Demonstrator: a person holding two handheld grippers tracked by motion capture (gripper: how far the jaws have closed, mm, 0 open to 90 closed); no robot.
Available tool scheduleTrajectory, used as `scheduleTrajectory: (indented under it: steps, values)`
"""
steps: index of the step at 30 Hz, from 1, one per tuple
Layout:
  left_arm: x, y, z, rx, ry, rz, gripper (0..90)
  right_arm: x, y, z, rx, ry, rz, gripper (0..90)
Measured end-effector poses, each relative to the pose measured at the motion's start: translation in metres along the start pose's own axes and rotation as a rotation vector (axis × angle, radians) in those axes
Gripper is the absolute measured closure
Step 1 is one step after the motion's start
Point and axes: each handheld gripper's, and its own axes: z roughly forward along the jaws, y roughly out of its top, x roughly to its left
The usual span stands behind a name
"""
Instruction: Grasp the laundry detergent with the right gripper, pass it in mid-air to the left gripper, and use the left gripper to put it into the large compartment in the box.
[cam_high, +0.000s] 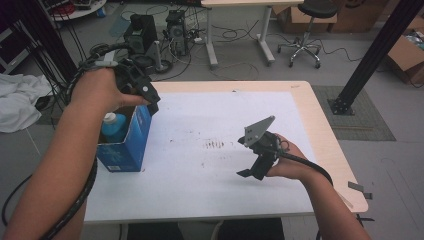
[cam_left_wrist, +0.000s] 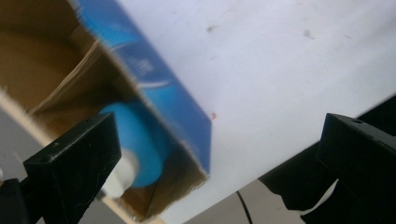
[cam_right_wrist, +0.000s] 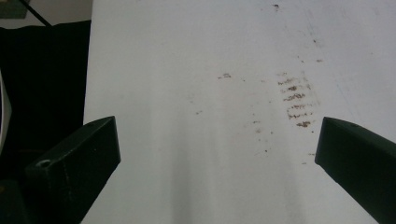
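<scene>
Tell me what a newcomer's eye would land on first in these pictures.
Most striking is the open blue box at the table's left edge, with a blue bottle standing inside; the left gripper hovers open just above it. Next, the right gripper, open and empty, held over the white table near a patch of brown smudges.

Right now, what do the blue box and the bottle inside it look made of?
Blue box: cardboard, printed glossy blue outside; brown raw inner walls and flaps show in the left gripper view. Bottle: probably plastic, smooth uniform light blue with a white cap; look alone leaves it open.
</scene>
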Motion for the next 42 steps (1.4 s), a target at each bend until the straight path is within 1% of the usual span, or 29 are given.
scheduleTrajectory:
  steps: [1, 3, 7, 9, 10, 11, 12, 13, 14, 15, 16, 17, 18, 19, 20, 21, 22, 23, 24, 25, 26, 27, 29, 30, 32, 35, 36, 41, 42]
  values:
    - [0.0, 0.0, 0.0, 0.0, 0.0, 0.0, 0.1, 0.0, 0.0, 0.0, 0.001, -0.001, 0.0, 0.0]
    - [-0.008, 0.002, 0.0, -0.003, -0.007, 0.063, 0.1, 0.0, 0.0, -0.001, 0.003, -0.002, 0.001, 0.0]
    - [-0.024, 0.006, -0.002, -0.038, -0.012, 0.203, 0.1, 0.0, 0.001, -0.003, 0.012, -0.007, 0.005, 0.0]
    - [-0.032, 0.007, -0.002, -0.068, -0.01, 0.297, 0.1, 0.0, 0.001, -0.004, 0.019, -0.007, 0.007, 0.0]
    - [-0.041, 0.01, 0.0, -0.063, -0.019, 0.359, 0.1, 0.0, 0.002, -0.006, 0.026, -0.009, 0.008, 0.0]
    - [-0.041, 0.01, 0.0, -0.063, -0.019, 0.359, 0.1, 0.0, 0.002, -0.006, 0.026, -0.009, 0.008, 0.0]
    - [-0.05, 0.012, 0.002, -0.067, -0.021, 0.427, 0.1, 0.0, 0.002, -0.008, 0.032, -0.012, 0.008, 0.0]
    - [-0.05, 0.012, 0.002, -0.067, -0.021, 0.427, 0.1, 0.0, 0.002, -0.009, 0.034, -0.015, 0.006, 0.0]
    - [-0.058, 0.013, 0.006, -0.07, -0.031, 0.492, 0.1, 0.0, 0.002, -0.01, 0.035, -0.017, 0.006, 0.0]
    - [-0.058, 0.013, 0.006, -0.07, -0.031, 0.492, 0.1, 0.0, 0.002, -0.01, 0.035, -0.017, 0.006, 0.0]
    - [-0.072, 0.013, 0.013, -0.076, -0.031, 0.608, 0.1, 0.0, 0.002, -0.011, 0.036, -0.019, 0.008, 0.0]
    - [-0.081, 0.011, 0.018, -0.097, 0.011, 0.641, 0.1, 0.0, 0.002, -0.011, 0.04, -0.02, 0.009, 0.0]
    - [-0.092, 0.009, 0.024, -0.098, 0.127, 0.66, 0.7, 0.0, 0.002, -0.012, 0.041, -0.019, 0.006, 0.0]
    - [-0.092, 0.009, 0.024, -0.098, 0.127, 0.66, 5.6, 0.0, 0.002, -0.012, 0.041, -0.019, 0.006, 0.0]
    - [-0.103, 0.011, 0.034, 0.037, 0.219, 0.697, 15.3, -0.001, 0.001, -0.011, 0.044, -0.019, 0.006, 0.0]
    - [-0.103, 0.011, 0.034, 0.037, 0.219, 0.697, 14.1, -0.001, 0.001, -0.011, 0.044, -0.019, 0.006, 0.0]
    - [-0.106, 0.013, 0.036, 0.108, 0.214, 0.717, 12.2, -0.001, 0.0, -0.011, 0.048, -0.02, 0.007, 0.0]
    - [-0.108, 0.014, 0.037, 0.11, 0.2, 0.723, 12.1, -0.002, 0.0, -0.011, 0.046, -0.021, 0.007, 0.0]
    - [-0.112, 0.016, 0.032, 0.058, 0.172, 0.731, 12.0, -0.002, 0.0, -0.012, 0.042, -0.022, 0.007, 0.0]
    - [-0.112, 0.016, 0.032, 0.058, 0.172, 0.731, 12.1, -0.002, 0.0, -0.012, 0.042, -0.022, 0.007, 0.0]
    - [-0.115, 0.018, 0.028, 0.028, 0.162, 0.745, 11.4, -0.002, -0.001, -0.012, 0.04, -0.02, 0.012, 0.0]
    - [-0.115, 0.018, 0.028, 0.028, 0.162, 0.745, 11.4, -0.002, -0.001, -0.012, 0.04, -0.02, 0.012, 0.0]
    - [-0.116, 0.02, 0.025, 0.016, 0.164, 0.742, 11.6, -0.003, -0.003, -0.012, 0.042, -0.021, 0.012, 0.0]
    - [-0.117, 0.021, 0.023, 0.01, 0.178, 0.748, 11.9, -0.003, -0.004, -0.012, 0.043, -0.022, 0.016, 0.0]
    - [-0.12, 0.022, 0.02, -0.019, 0.161, 0.761, 11.8, -0.002, -0.004, -0.012, 0.043, -0.021, 0.018, 0.0]
    - [-0.122, 0.024, 0.019, -0.018, 0.147, 0.768, 11.9, -0.002, -0.005, -0.012, 0.043, -0.022, 0.02, 0.0]
    - [-0.124, 0.025, 0.019, -0.023, 0.124, 0.779, 11.8, -0.002, -0.005, -0.013, 0.041, -0.021, 0.021, 0.0]
    - [-0.127, 0.025, 0.024, -0.031, 0.1, 0.783, 11.6, -0.001, -0.005, -0.013, 0.041, -0.02, 0.022, 0.0]
    - [-0.128, 0.025, 0.026, -0.017, 0.09, 0.787, 11.6, -0.001, -0.006, -0.013, 0.043, -0.019, 0.021, 0.0]
